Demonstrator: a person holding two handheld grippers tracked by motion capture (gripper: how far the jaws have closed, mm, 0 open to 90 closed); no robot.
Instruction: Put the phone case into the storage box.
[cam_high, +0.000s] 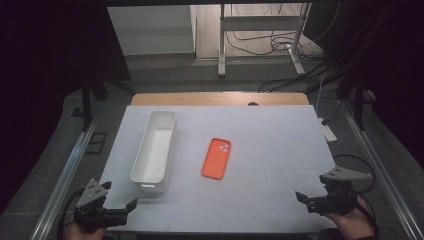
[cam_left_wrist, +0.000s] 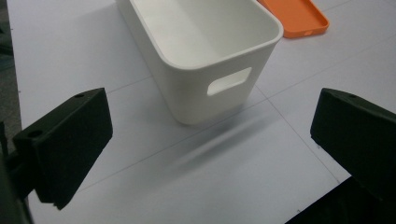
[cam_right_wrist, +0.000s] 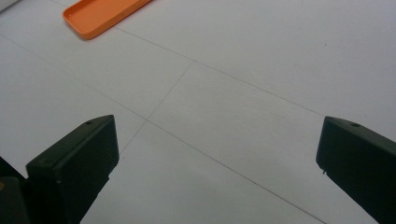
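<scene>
White worktop (cam_high: 260, 165) with faint grid lines, long white bin (cam_high: 154, 150) with a handle cut-out on its left half, orange phone case (cam_high: 216, 158) lying flat just right of the bin, metal-legged stand (cam_high: 260, 35) and loose cables (cam_high: 280, 42) on the floor beyond the bin

Dim room beyond the white surface (cam_high: 280, 150): grey floor (cam_high: 200, 75), tangled cables (cam_high: 280, 42), white metal stand legs (cam_high: 221, 45).

White table (cam_high: 280, 150), faint grid lines across top, wooden strip along far edge. Long white bin (cam_high: 155, 150) sits on it, empty inside, handle cutout on near end. Orange phone case (cam_high: 216, 158) lies flat just right of bin, not touching.
</scene>
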